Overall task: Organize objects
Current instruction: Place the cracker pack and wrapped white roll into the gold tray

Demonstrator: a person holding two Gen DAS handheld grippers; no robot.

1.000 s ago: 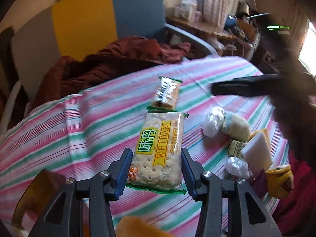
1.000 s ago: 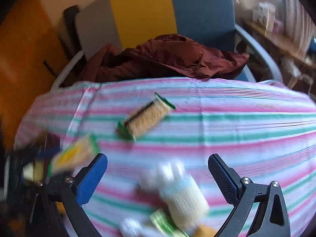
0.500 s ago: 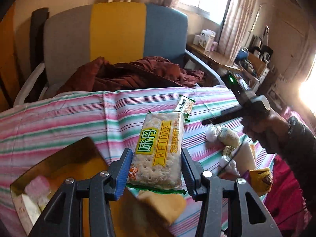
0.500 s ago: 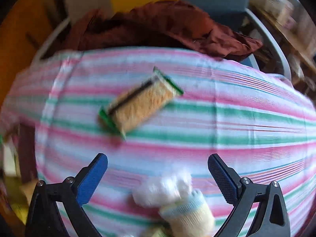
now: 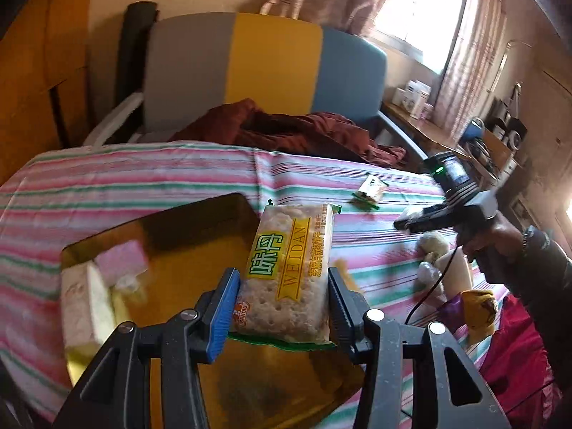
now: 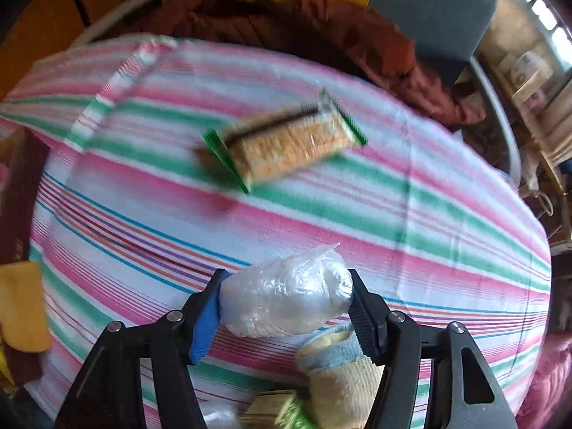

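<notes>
Grey-yellow-blue chair (image 5: 271, 60), maroon garment (image 5: 286, 130) — curtained window (image 5: 422, 3)

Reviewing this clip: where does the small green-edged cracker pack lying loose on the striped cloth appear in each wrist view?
Left wrist view: small green-edged cracker pack lies far right of centre on the striped cloth, beyond the held Weidan pack.
Right wrist view: it lies upper centre, blurred, above the gripper.
Shared landmark: the dark red garment at the cloth's far edge.
</notes>
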